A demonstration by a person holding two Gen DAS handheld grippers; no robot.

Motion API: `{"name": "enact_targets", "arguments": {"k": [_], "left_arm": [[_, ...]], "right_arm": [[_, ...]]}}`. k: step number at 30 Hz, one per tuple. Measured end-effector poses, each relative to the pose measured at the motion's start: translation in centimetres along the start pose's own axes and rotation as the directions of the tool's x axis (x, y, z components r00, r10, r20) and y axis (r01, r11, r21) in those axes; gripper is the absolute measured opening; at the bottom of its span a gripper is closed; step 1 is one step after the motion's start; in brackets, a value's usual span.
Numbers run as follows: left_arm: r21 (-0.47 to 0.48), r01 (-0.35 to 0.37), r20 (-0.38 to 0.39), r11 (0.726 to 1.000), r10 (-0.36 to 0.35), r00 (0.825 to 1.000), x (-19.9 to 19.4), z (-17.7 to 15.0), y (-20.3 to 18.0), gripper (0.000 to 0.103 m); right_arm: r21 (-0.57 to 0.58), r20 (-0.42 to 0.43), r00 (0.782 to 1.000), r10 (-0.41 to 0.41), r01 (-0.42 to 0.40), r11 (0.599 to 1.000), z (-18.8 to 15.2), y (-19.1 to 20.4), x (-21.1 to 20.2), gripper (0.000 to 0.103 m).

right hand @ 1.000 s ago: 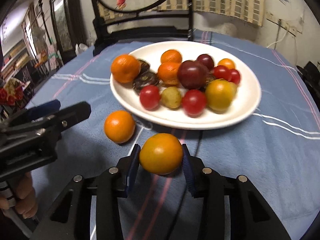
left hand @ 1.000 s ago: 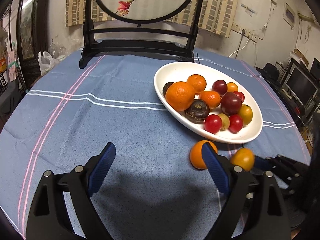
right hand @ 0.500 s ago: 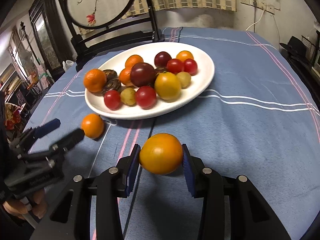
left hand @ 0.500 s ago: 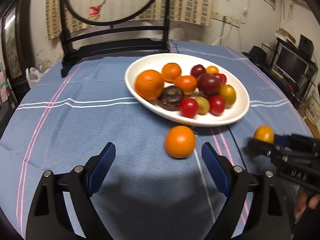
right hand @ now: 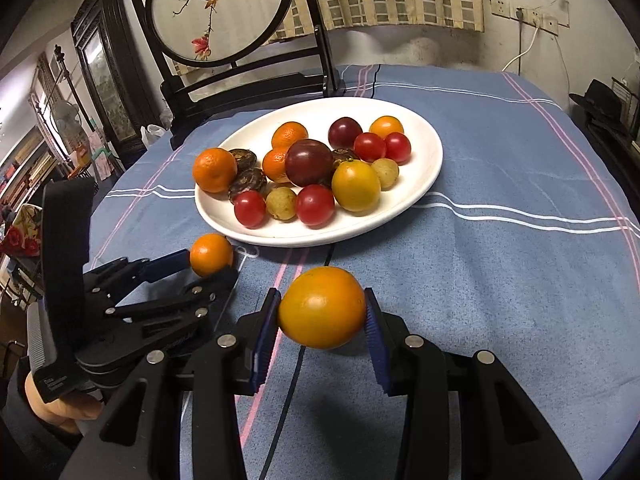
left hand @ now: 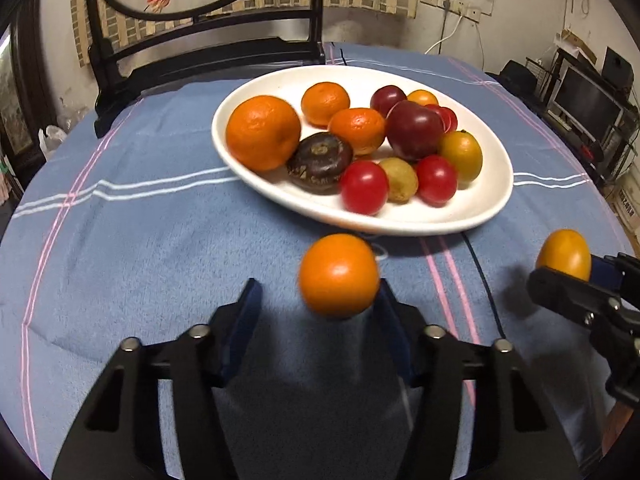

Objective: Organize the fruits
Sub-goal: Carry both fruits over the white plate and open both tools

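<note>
Blue striped cloth (left hand: 140, 240) covers the round table, with a dark chair (left hand: 208, 60) behind it. From the left wrist, the left gripper (left hand: 316, 304) has closed in from wide apart half a second ago: the orange (left hand: 339, 275) that lay loose by the plate (left hand: 472, 208) now sits between its pads, the right pad touching, the left perhaps a sliver off, though blur makes that hard to judge. At the frame's right edge the right gripper (left hand: 576, 276) carries the yellow fruit (left hand: 564, 254). From the right wrist, the right gripper (right hand: 320, 320) is as before, clamped on the yellow fruit (right hand: 322, 307), raised over the cloth (right hand: 500, 280) short of the plate (right hand: 428, 176). The left gripper (right hand: 208, 268) brackets the orange (right hand: 211, 254) beside the rim. Both strays look nearly secured; lifting them onto the piled plate likely comes next.
</note>
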State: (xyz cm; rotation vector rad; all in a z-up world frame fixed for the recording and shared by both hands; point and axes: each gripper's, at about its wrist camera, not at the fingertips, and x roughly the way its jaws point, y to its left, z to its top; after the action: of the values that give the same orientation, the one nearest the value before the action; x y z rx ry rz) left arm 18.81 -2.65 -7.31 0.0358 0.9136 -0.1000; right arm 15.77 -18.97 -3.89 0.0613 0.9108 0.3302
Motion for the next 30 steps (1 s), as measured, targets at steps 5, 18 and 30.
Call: {"name": "enact_targets", "arguments": {"k": [5,18,30], "left_arm": [[0.0,0.015,0.006,1.0,-0.015,1.0,0.2,0.7,-0.4,0.037],[-0.016,0.092,0.024,0.996,-0.092,0.995,-3.4,0.7,0.3,0.037],[0.022,0.057,0.123,0.998,-0.06,0.991,-4.3,6.4,-0.4,0.037]], "right_arm": [[0.015,-0.004,1.0,0.003,-0.003,1.0,0.0,-0.4,0.2,0.042],[-0.006,0.07,0.997,0.044,-0.044,0.999,0.0,0.6,-0.6,0.042],[-0.023,0.161,0.987,-0.011,0.015,1.0,5.7,0.5,-1.5,0.042]]}}
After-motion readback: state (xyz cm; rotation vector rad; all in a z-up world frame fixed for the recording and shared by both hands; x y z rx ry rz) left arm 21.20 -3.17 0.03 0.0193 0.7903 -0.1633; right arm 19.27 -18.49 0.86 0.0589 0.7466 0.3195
